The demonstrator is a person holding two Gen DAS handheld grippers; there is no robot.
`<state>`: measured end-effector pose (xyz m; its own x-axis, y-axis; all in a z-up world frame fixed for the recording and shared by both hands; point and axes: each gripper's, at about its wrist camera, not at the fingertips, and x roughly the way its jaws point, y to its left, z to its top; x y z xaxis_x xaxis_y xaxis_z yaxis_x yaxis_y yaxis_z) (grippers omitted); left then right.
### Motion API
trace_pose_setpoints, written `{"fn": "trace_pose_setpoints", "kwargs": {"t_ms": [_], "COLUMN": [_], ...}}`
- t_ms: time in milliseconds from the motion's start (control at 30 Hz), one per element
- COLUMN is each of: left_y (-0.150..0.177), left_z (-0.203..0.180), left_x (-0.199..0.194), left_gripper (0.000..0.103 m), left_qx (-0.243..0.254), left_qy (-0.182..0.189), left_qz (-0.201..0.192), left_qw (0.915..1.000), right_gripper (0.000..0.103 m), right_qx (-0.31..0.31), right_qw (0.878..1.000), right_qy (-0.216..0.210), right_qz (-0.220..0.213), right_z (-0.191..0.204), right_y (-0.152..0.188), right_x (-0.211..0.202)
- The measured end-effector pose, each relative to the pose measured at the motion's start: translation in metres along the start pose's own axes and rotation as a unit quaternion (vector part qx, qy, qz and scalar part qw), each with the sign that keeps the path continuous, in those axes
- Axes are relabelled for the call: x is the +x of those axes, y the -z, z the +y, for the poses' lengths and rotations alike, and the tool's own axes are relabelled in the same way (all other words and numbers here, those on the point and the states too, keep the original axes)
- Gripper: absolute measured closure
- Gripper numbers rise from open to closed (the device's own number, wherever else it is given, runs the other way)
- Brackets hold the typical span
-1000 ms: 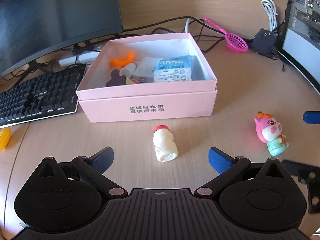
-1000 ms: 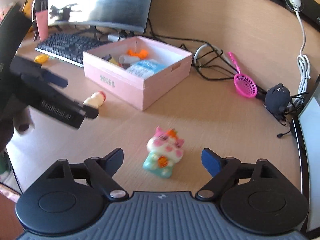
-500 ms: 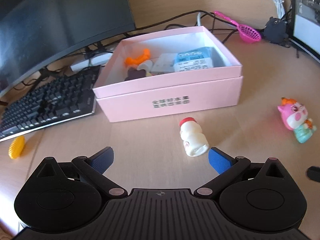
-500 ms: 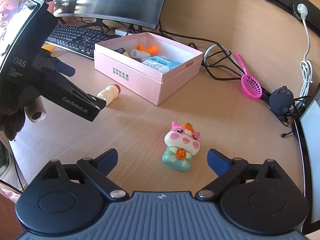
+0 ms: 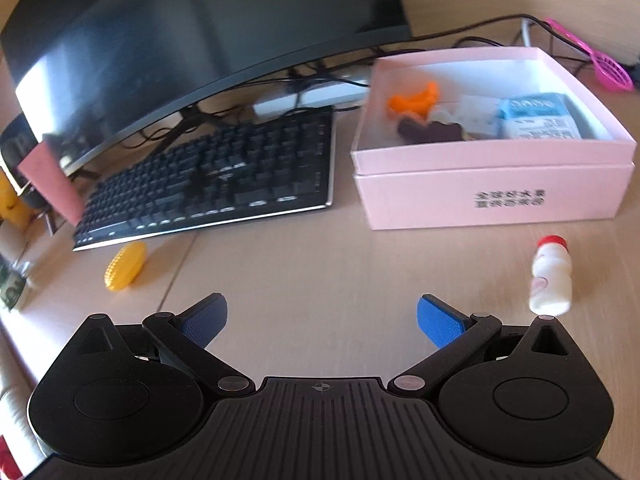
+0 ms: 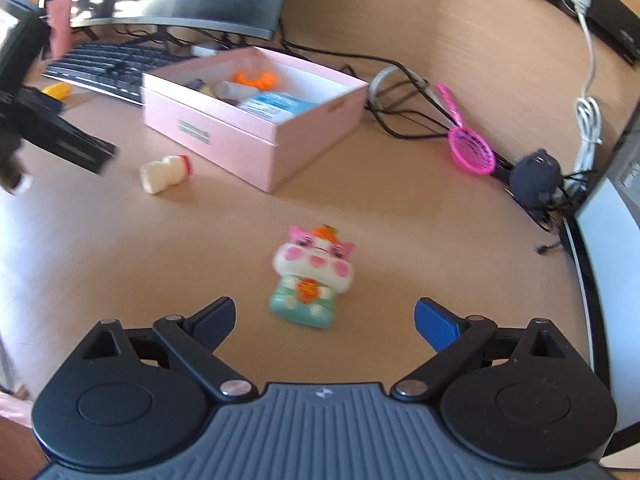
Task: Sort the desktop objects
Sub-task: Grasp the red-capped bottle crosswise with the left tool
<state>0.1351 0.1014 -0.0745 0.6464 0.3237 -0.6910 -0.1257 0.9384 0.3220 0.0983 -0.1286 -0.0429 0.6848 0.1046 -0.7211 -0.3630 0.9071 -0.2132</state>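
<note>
Pink box (image 6: 276,136) is already holding several items; the cat toy (image 6: 312,276) is lying well in front of it, just ahead of the right gripper (image 6: 324,316), jaws wide and empty. The left gripper (image 5: 322,316), also wide and empty, is facing bare desk left of the box, with the bottle (image 5: 550,280) off to its right. Next probably calls for closing on the toy.

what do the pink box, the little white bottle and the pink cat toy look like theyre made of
Pink box: likely matte cardboard, given its thin straight walls and crisp folded edges.
White bottle: probably smooth plastic with a red cap, slightly glossy.
Pink cat toy: apparently painted moulded plastic or vinyl with rounded shapes; the blur leaves that open.
</note>
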Motion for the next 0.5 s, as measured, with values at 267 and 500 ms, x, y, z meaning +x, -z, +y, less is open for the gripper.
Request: {"fn": "trace_pose_setpoints", "kwargs": {"t_ms": [267,500], "left_y": [0.004,0.001], "left_z": [-0.01,-0.047], "left_x": [-0.017,-0.023], "left_gripper": [0.0,0.057], "left_qx": [-0.019,0.012], "left_qy": [0.088,0.163], "left_qz": [-0.007,-0.016], "left_qw": [0.9959,0.9864], "right_gripper": [0.006,0.006], "right_qx": [0.03,0.019], "right_qw": [0.999,1.0], "right_qy": [0.04,0.024], "right_qz": [0.014,-0.001], "right_z": [-0.023,-0.016], "right_y": [0.001,-0.002], "right_x": [0.01,0.002]}}
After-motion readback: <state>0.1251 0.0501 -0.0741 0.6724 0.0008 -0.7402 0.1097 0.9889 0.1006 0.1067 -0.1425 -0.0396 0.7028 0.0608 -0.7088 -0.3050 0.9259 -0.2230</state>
